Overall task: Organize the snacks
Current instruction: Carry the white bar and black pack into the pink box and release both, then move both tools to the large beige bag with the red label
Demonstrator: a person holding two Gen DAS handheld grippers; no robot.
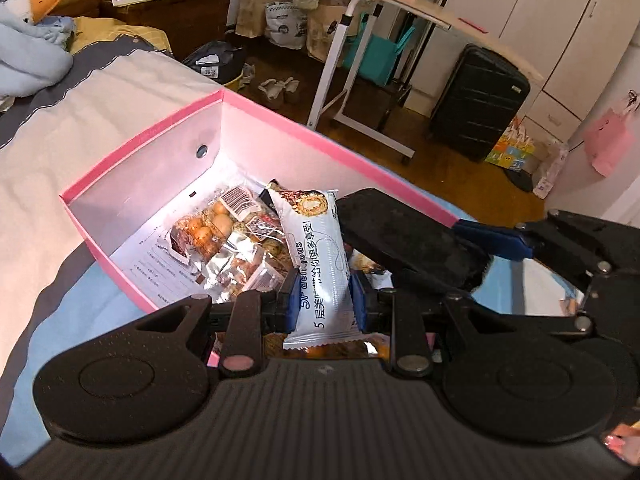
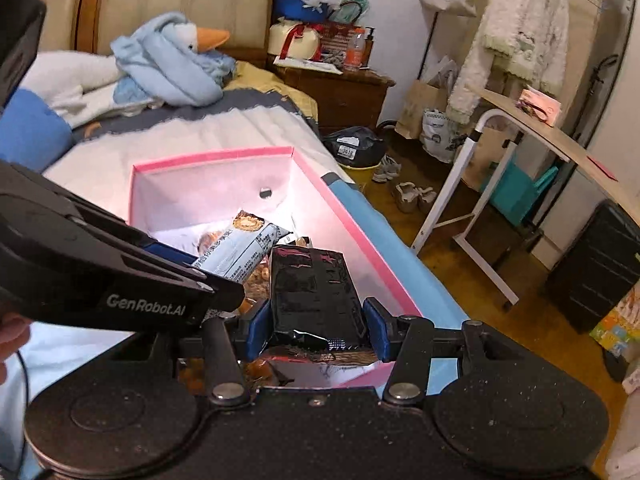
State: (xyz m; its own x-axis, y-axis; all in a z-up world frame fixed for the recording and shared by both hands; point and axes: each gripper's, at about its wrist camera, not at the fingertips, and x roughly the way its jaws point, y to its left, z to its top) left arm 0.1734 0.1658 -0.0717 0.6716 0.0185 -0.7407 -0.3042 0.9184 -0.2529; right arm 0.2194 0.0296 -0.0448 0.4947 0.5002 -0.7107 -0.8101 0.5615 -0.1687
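From the left wrist, the left gripper (image 1: 325,304) pinches a pale blue wafer pack (image 1: 316,256) between its blue pads, the pack standing up over the near end of a pink box (image 1: 280,120). The box sits on a bed (image 1: 100,92) and holds a heap of small wrapped snacks (image 1: 224,240) on its white floor. To the right, the right gripper's black pack (image 1: 404,236) reaches over the box's long rim. From the right wrist, the right gripper (image 2: 316,330) clamps the black pack (image 2: 316,292) by its sides, jaws partly spread around it, above the box's (image 2: 212,158) near end. The left gripper's arm (image 2: 132,280) crosses in from the left, its wafer pack (image 2: 244,248) tilted over the box interior, just beside the black pack. A plush goose (image 2: 180,64) lies at the bed's head.
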